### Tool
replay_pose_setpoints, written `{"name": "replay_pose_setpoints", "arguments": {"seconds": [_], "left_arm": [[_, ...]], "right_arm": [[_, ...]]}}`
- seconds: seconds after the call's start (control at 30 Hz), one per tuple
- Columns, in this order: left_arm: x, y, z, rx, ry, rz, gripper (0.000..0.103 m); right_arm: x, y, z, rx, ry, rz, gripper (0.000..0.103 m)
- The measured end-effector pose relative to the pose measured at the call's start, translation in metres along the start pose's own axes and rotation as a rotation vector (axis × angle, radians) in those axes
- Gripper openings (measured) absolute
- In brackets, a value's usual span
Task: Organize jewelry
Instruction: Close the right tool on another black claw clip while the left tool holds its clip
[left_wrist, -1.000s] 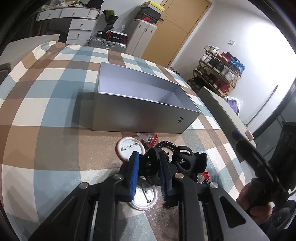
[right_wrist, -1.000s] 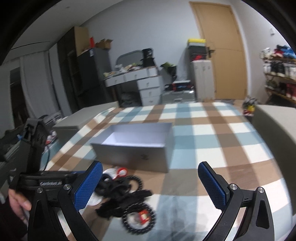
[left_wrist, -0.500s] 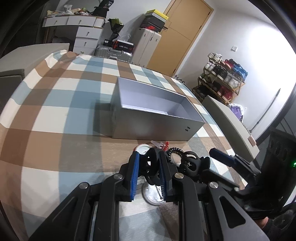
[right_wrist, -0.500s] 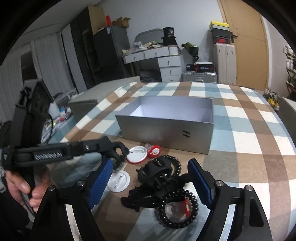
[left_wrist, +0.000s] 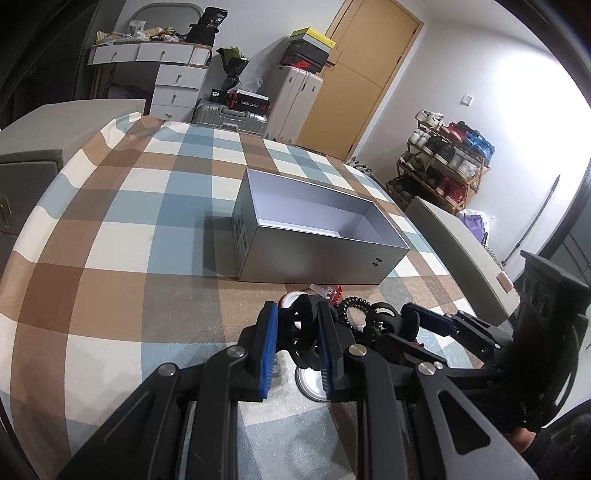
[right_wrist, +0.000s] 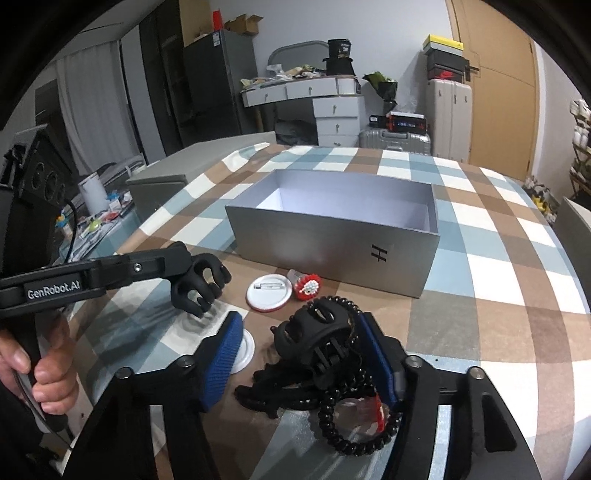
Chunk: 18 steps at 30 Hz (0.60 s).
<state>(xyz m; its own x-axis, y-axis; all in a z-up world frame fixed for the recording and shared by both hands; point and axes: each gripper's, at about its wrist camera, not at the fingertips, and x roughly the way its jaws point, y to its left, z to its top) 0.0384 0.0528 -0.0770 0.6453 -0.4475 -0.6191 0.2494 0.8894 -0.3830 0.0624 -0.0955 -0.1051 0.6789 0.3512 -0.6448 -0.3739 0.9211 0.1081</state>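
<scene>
An open silver box (left_wrist: 317, 254) (right_wrist: 332, 240) stands on the checked tablecloth. My left gripper (left_wrist: 295, 354) (right_wrist: 207, 284) is shut on a black hair claw clip (left_wrist: 304, 325) and holds it lifted above the cloth. My right gripper (right_wrist: 303, 354) (left_wrist: 413, 328) is open, its jaws on either side of a second black claw clip (right_wrist: 317, 332). That clip lies in a pile with a black coil hair tie (right_wrist: 354, 421). A white round badge (right_wrist: 269, 292) and a red beaded piece (right_wrist: 307, 285) lie in front of the box.
Another round badge, back up (left_wrist: 314, 384) (right_wrist: 243, 349), lies under my left fingers. Grey cabinets (left_wrist: 458, 243) flank the table on both sides. Drawers, suitcases, a door and a shoe rack stand behind.
My left gripper has lifted the black clip off the cloth and drawn back. My right gripper has come down and its jaws have narrowed around the second clip.
</scene>
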Motion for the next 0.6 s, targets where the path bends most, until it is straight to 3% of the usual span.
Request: {"name": "replay_pose_setpoints", "arguments": {"seconds": [0.17, 0.2, 0.4, 0.6], "left_arm": [[-0.005, 0.001, 0.001, 0.002, -0.012, 0.005, 0.015], [-0.006, 0.002, 0.002, 0.001, -0.015, 0.007, 0.015], [-0.01, 0.002, 0.002, 0.001, -0.027, 0.013, 0.015], [-0.017, -0.001, 0.006, 0.01, -0.048, 0.02, 0.015]], "right_arm": [[0.002, -0.004, 0.0, 0.017, 0.01, -0.017, 0.037], [0.002, -0.004, 0.0, 0.021, 0.008, -0.012, 0.028], [0.0, -0.004, 0.0, 0.028, 0.009, 0.01, 0.028], [-0.014, 0.001, 0.005, 0.014, -0.049, 0.03, 0.027]]}}
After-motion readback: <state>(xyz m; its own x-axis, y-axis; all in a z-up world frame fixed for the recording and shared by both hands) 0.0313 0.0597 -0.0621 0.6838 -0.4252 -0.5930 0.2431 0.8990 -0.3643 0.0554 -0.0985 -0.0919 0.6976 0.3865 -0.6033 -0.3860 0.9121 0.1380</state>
